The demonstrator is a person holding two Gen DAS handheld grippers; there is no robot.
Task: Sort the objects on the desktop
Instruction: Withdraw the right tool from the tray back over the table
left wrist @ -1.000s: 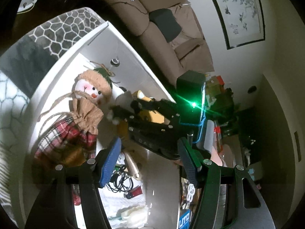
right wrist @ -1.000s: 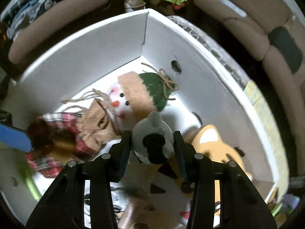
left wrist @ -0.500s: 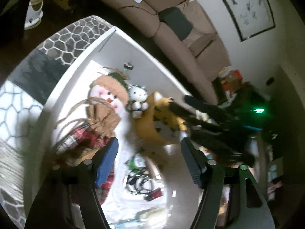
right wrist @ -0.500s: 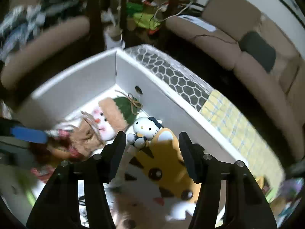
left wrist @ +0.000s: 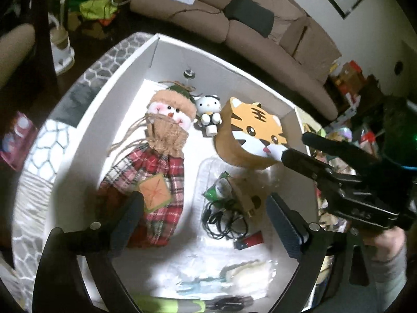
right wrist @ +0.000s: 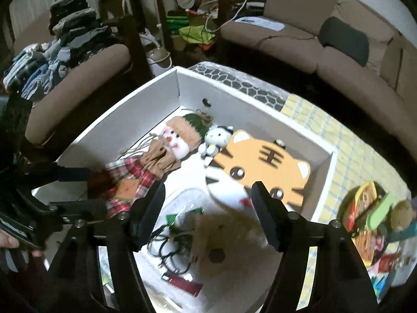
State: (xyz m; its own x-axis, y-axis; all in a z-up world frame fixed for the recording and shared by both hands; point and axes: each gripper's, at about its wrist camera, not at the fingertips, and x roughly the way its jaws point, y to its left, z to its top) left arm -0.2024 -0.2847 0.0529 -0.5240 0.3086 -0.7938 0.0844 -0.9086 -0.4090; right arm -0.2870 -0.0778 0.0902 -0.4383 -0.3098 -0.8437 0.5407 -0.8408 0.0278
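The left hand-held gripper (left wrist: 203, 221) hangs above the white cardboard box (left wrist: 109, 83), its blue-padded fingers (left wrist: 127, 219) spread wide with nothing between them. Below it, from left to right, lie the snowman doll (left wrist: 159, 140) in plaid, the small white cat figure (left wrist: 208, 112) just beside the doll's head, and the tiger-face cushion (left wrist: 255, 130) propped at a tilt. A tangle of black cable (left wrist: 224, 216) and a small red object (left wrist: 250, 240) lie nearer the camera. The right hand-held gripper (right wrist: 208, 214) is likewise wide open and empty, poised over the tiger cushion's lower edge; a hand grips its handle at the right of the left-wrist view. Outside the box, on the yellow checked cloth (right wrist: 359, 156), sits a colourful heap of items (right wrist: 370, 214).
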